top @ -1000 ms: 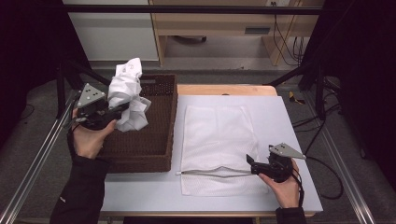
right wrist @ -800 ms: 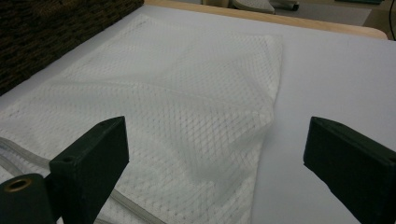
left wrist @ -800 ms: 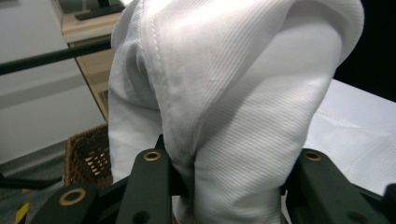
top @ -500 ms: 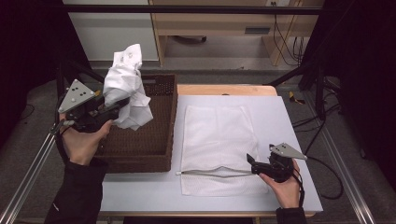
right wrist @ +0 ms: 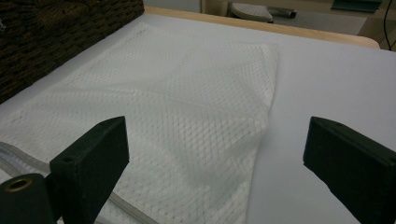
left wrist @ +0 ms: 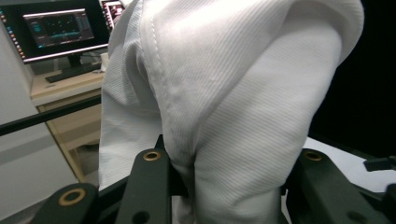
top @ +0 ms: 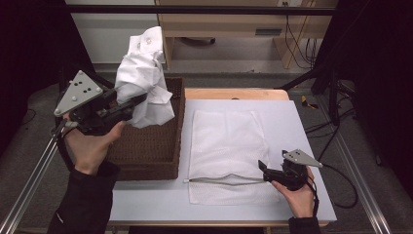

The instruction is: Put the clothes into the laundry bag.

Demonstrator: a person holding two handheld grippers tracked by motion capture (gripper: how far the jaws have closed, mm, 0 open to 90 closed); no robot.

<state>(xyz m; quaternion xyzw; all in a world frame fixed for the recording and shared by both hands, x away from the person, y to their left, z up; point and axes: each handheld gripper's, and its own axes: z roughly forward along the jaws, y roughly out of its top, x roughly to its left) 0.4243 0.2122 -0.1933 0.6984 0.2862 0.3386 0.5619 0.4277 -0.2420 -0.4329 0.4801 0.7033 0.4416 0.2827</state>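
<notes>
A person at a table lifts a crumpled white cloth with the left gripper, whose two black jaws pinch a thick fold of the fabric low down, so that the bundle stands up above the far rim of a dark wicker basket at about ten o'clock on the tabletop. In the left gripper view the cloth bulges between the jaws and rises out of the top of the picture, with a monitor on a desk at eleven o'clock behind it. Just to the basket's right, at the centre of the white table, a white mesh laundry bag lies flat, its zipped edge toward the person. The right gripper rests at about five o'clock, beside the bag's near right corner; in the right gripper view its jaws stand spread wide with nothing clamped, over the mesh bag, the basket at ten o'clock.
</notes>
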